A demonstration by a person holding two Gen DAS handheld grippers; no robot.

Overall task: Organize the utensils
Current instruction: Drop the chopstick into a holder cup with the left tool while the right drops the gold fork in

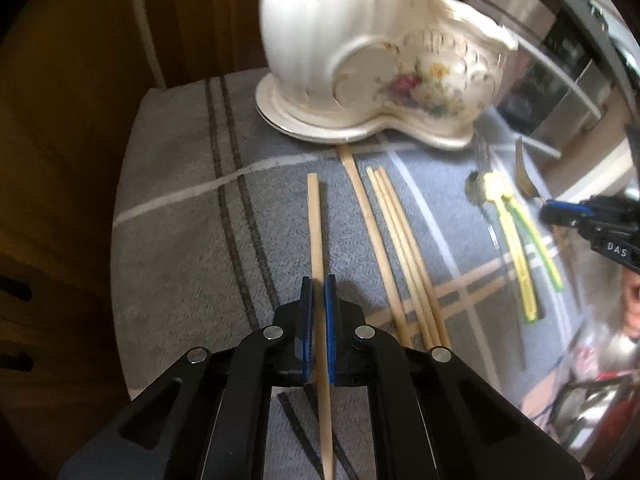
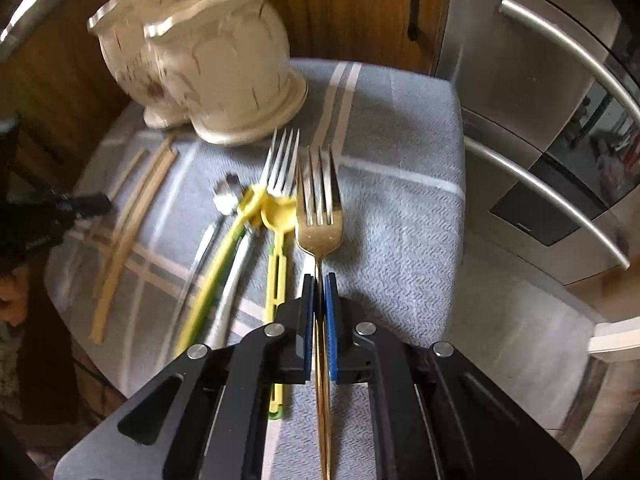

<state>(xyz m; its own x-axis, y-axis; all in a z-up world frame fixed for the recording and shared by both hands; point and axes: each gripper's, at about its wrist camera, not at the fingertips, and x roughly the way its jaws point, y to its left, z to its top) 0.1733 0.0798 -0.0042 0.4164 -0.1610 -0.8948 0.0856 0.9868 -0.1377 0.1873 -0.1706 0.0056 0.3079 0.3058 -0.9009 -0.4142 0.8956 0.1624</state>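
Observation:
My left gripper (image 1: 319, 280) is shut on a single wooden chopstick (image 1: 314, 220), which runs between its blue pads above the grey cloth (image 1: 180, 240). Several more chopsticks (image 1: 394, 240) lie on the cloth just to its right. My right gripper (image 2: 319, 278) is shut on the handle of a gold fork (image 2: 319, 216), tines pointing away. Beside it lie a silver fork (image 2: 282, 160), a yellow plastic spoon (image 2: 276, 216), a yellow-green utensil (image 2: 216, 272) and a small metal spoon (image 2: 225, 200). The right gripper (image 1: 560, 213) also shows at the right edge of the left wrist view.
A white ceramic holder with flower decoration (image 1: 360, 52) stands at the far side of the cloth, with two openings (image 2: 208, 52). A steel fridge (image 2: 540, 120) stands to the right. Wooden cabinet fronts (image 1: 60, 160) rise on the left. A person's hand (image 1: 632, 304) shows at the right.

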